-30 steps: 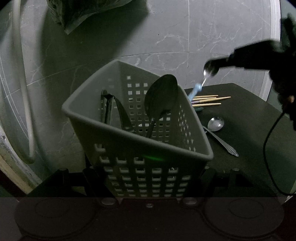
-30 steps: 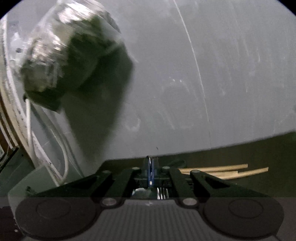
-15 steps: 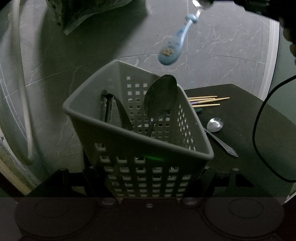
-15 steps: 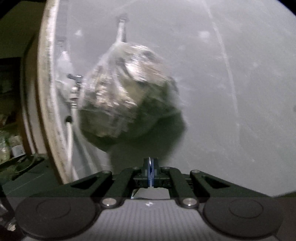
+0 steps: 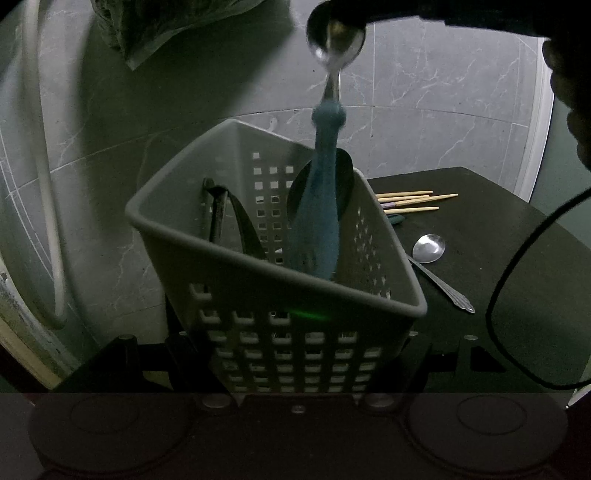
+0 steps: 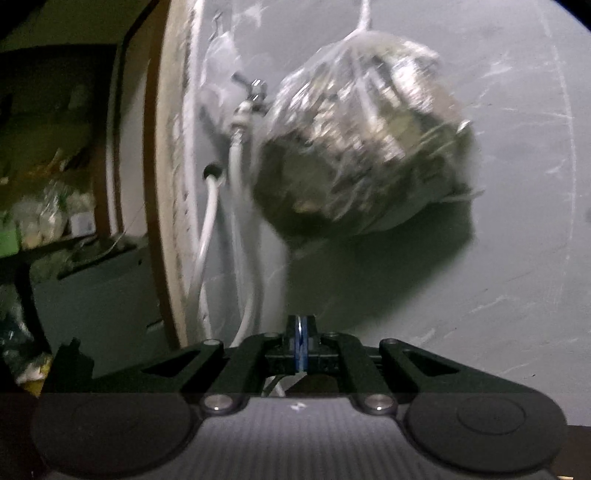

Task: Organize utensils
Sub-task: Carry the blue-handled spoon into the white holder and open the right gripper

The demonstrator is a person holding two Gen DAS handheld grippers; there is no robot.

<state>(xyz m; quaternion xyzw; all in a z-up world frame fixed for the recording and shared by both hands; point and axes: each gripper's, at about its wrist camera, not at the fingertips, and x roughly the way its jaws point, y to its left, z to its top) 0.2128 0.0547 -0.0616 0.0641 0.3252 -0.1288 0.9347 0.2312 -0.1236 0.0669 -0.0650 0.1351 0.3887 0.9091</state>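
No text, label, brand, number or sign can be read anywhere in either view; the dim light and the blur leave every surface without legible marks.

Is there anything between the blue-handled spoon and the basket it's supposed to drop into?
Nothing visible blocks it. The blue-handled spoon hangs handle-down from the right gripper, its tip at the open top of the basket. The large dark spoon and dark utensils already stand inside, leaving room between them.
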